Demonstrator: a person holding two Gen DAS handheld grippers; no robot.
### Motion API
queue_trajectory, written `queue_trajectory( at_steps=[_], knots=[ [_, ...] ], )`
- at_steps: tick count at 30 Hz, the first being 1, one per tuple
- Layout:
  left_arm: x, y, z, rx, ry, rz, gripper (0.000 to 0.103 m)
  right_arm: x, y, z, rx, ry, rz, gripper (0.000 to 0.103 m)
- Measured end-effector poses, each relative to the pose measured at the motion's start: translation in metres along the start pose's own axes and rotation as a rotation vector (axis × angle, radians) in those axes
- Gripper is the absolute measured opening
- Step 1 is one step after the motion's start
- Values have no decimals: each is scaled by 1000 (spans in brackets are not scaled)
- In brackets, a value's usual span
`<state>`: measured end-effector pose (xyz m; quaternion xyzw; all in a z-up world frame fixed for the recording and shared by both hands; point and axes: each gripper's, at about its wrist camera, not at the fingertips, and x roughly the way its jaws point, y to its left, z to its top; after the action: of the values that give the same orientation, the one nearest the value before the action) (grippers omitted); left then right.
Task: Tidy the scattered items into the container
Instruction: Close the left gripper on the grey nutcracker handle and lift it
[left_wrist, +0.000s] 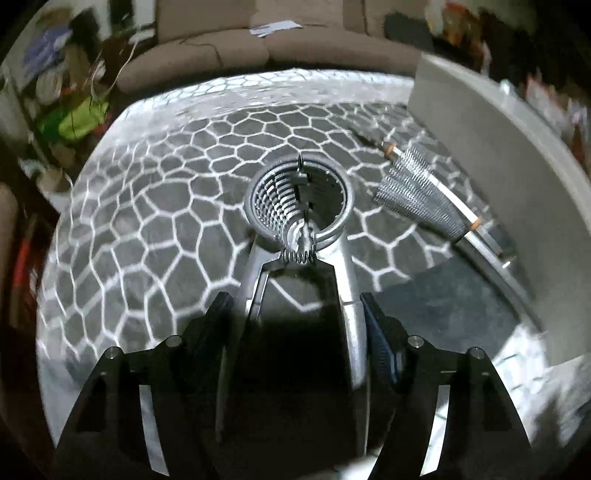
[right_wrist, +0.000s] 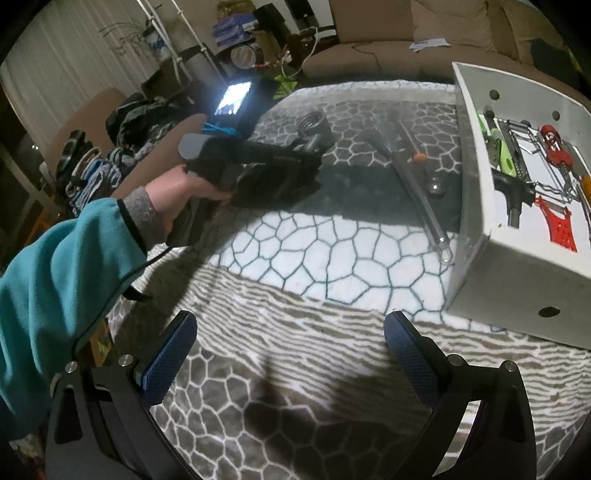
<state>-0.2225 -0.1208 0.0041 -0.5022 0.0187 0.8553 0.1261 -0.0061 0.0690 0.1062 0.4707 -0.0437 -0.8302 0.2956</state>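
Observation:
My left gripper (left_wrist: 297, 314) is shut on the two handles of a silver metal clamp tool with a toothed ring head (left_wrist: 301, 206), held above the patterned blanket (left_wrist: 147, 206). A metal fan-shaped tool with a long handle (left_wrist: 417, 184) lies on the blanket beside the white box (left_wrist: 491, 155). In the right wrist view, my right gripper (right_wrist: 290, 354) is open and empty over the blanket (right_wrist: 314, 251). The left gripper (right_wrist: 258, 166) shows there at left centre, with the ring head (right_wrist: 314, 123) beyond it. The white box (right_wrist: 517, 254) at right holds red, green and metal tools (right_wrist: 554, 155).
The long-handled tool (right_wrist: 413, 173) lies along the box's left wall. A brown sofa (left_wrist: 236, 48) stands behind the blanket. Clutter, bags and cables (left_wrist: 74, 110) fill the left side. My teal-sleeved arm (right_wrist: 66, 266) crosses the left of the right wrist view.

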Motion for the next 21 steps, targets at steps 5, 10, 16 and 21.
queue_trajectory(
  at_steps=[5, 10, 16, 21],
  knots=[
    [-27, 12, -14, -129, -18, -113, 65, 0, 2, -2, 7, -3, 11, 103],
    [-64, 24, -26, -260, -20, -276, 14, -1, 0, -3, 36, -9, 34, 103],
    [-78, 26, -41, -236, 27, -169, 15, 0, -2, -6, 63, -7, 33, 103],
    [-70, 17, -69, -227, 84, -162, 14, -1, 0, -9, 56, -5, 28, 103]
  ],
)
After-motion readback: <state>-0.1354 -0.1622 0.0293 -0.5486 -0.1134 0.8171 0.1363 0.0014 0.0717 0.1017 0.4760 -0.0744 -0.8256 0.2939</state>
